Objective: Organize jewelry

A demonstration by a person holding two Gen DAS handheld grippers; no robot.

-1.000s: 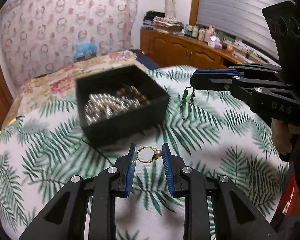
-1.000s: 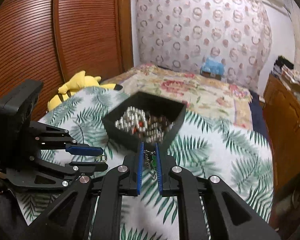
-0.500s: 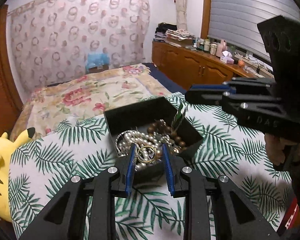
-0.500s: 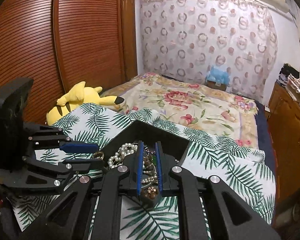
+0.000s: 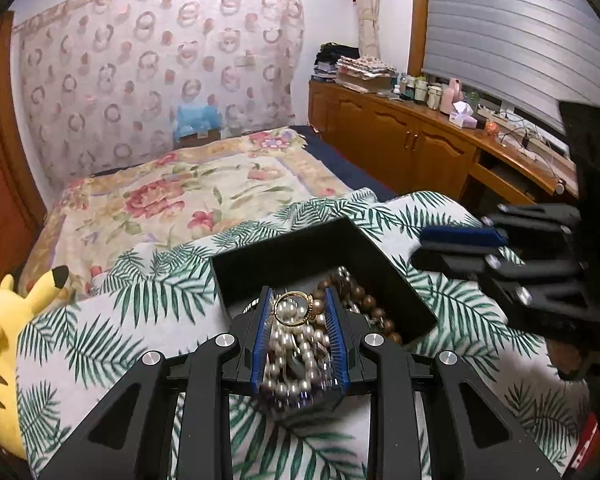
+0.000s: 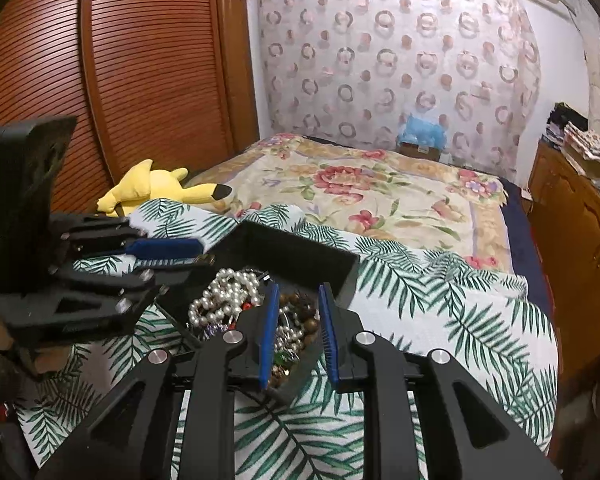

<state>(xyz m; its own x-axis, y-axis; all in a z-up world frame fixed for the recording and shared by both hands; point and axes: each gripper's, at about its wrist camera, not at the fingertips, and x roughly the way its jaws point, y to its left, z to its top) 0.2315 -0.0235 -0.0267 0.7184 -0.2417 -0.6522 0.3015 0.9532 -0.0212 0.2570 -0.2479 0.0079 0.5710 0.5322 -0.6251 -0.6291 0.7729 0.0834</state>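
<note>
A black jewelry box point(image 5: 300, 246) sits on a palm-leaf cloth, filled with pearl strands point(image 5: 296, 340) and brown bead bracelets point(image 5: 364, 300). My left gripper point(image 5: 299, 310) is shut on a gold ring point(image 5: 294, 309) and holds it over the box. My right gripper point(image 6: 298, 312) is open and empty above the box point(image 6: 296, 252), with pearls point(image 6: 224, 296) and a green pendant point(image 6: 284, 356) lying below it. The right gripper also shows at the right of the left wrist view point(image 5: 460, 236).
The palm-leaf cloth point(image 6: 440, 320) covers a raised surface in front of a floral bed point(image 6: 360, 188). A yellow plush toy point(image 6: 156, 188) lies at the left. Wooden cabinets point(image 5: 412, 144) with clutter line the right wall.
Both grippers moved forward over the box. My right gripper opened and let the green pendant drop into the box. My left gripper still holds the ring.
</note>
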